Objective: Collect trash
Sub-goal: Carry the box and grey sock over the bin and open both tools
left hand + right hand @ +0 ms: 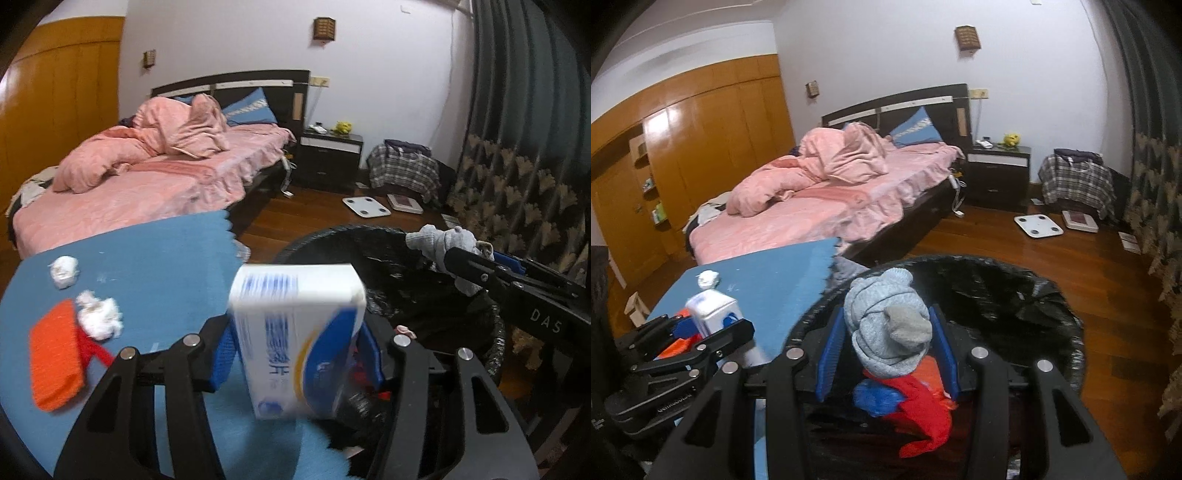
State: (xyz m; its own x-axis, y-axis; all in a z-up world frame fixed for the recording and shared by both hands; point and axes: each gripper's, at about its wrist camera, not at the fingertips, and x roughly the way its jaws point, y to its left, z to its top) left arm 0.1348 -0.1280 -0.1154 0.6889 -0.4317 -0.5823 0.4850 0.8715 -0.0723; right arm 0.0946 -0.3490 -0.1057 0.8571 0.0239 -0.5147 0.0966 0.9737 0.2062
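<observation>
Nearest in the left wrist view, the left gripper (295, 343) holds a white and blue carton (295, 339) upright between its blue pads, gripped at its lower sides. The carton sits at the edge where a blue surface (159, 258) meets a bin lined with a black bag (388, 266), which stands just right of the surface.

In the right wrist view, the right gripper (886, 343) is closed on a bundled grey sock (886, 321), held over the open mouth of the black-lined bin (1015, 295). Inside the bin, below the sock, lie red, orange and blue scraps (916, 402).

On the blue surface, left of the carton, lies an orange scrubbing pad with a red handle (55, 365). A crumpled white tissue (99, 317) touches its far right corner, and a second white wad (64, 271) lies a little farther back, apart from both.

Beyond the surface stands a bed (147, 192) with pink sheets, a heaped pink quilt and a blue pillow against a dark headboard. To its right is a dark nightstand (328, 158) with small items on top. On the wooden floor near it lie a white bathroom scale (365, 206) and a second flat scale (404, 203), beside a chair draped in plaid cloth (402, 166). A patterned curtain (517, 184) hangs at far right, and wooden wardrobes (701, 140) line the left wall.
</observation>
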